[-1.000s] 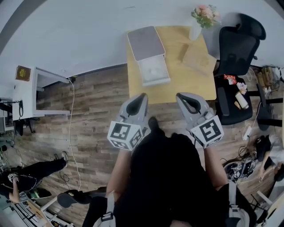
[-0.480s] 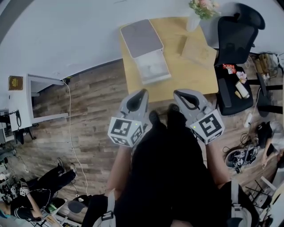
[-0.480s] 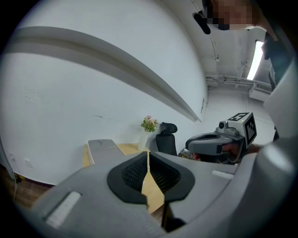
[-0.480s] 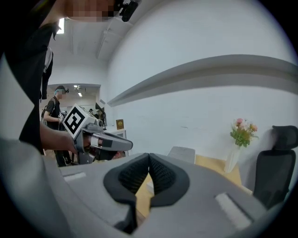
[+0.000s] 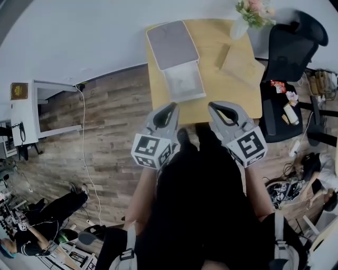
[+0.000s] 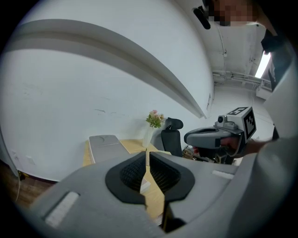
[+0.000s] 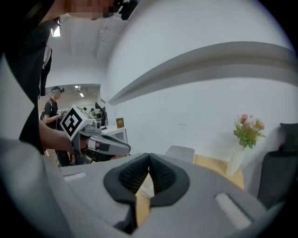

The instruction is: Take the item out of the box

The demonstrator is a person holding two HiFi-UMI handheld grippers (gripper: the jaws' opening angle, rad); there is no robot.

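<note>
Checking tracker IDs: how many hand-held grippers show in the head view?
2. The left hand-held gripper is at lower centre-left, and the right hand-held gripper is beside it on the right. Both are shut and empty, by the near edge of the table. None looks hidden.

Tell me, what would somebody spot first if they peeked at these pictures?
The left gripper and the right gripper, grey with black-and-white patterned cubes, sit side by side mid-picture in the head view, fingers shut and empty. Just beyond them a white box lies open on a wooden table, with pink flowers at its far right corner.
</note>
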